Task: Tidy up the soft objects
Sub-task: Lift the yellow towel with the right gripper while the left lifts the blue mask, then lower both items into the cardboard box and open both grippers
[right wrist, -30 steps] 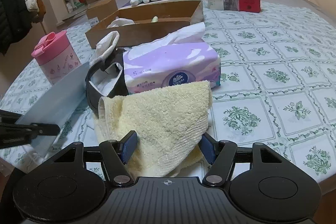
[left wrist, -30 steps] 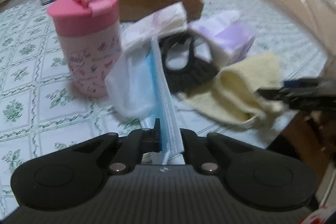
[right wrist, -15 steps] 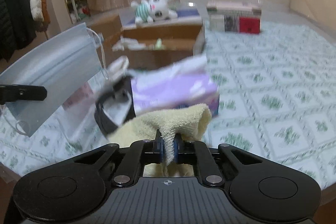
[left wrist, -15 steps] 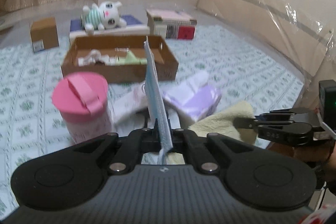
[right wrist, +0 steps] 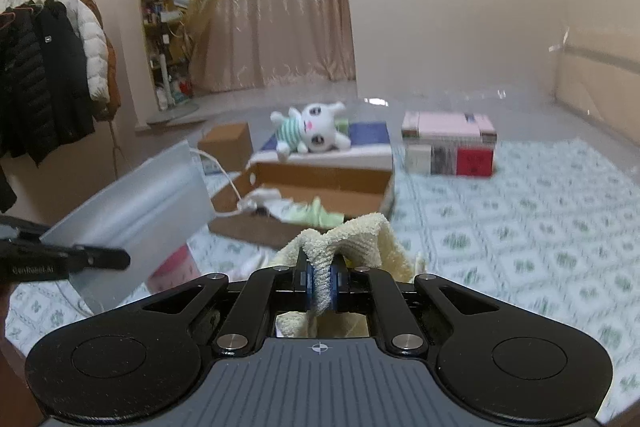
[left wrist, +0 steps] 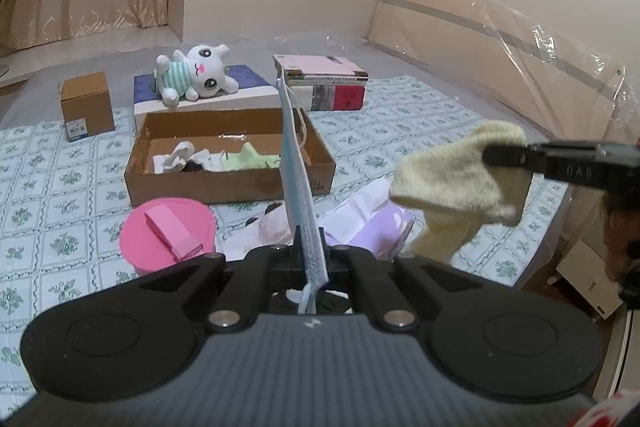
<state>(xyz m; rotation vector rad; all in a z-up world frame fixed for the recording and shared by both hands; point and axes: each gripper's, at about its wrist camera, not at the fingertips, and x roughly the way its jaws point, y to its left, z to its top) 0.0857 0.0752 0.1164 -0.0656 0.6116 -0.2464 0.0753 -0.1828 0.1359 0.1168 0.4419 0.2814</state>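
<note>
While both tools hang above the patterned bedspread (left wrist: 48, 195), the left gripper (left wrist: 310, 259) at bottom centre of its own view is pinched tight on a pale blue face mask (left wrist: 296, 163), which stands edge-on and runs up the middle of the frame. In the right wrist view that same mask (right wrist: 132, 211) appears as a broad sheet at centre left, its ear loop trailing toward the box. The right gripper (right wrist: 319, 277), low in the centre of its frame, is clamped on a fold of yellow towel (right wrist: 352, 235); seen from the left wrist, the towel (left wrist: 452, 179) dangles clear of the bed at centre right. Beyond both, mid-frame, an open cardboard box (left wrist: 228, 187) holds a white cloth and a green cloth. A pink-lidded cup (left wrist: 166, 231) sits at lower left, a purple tissue pack (left wrist: 384, 227) just right of the mask's base. A plush rabbit (left wrist: 196, 75) lies on a flat blue-topped box behind, with stacked books (left wrist: 320, 83) at upper centre right and a small brown carton (left wrist: 86, 103) at upper left.
</note>
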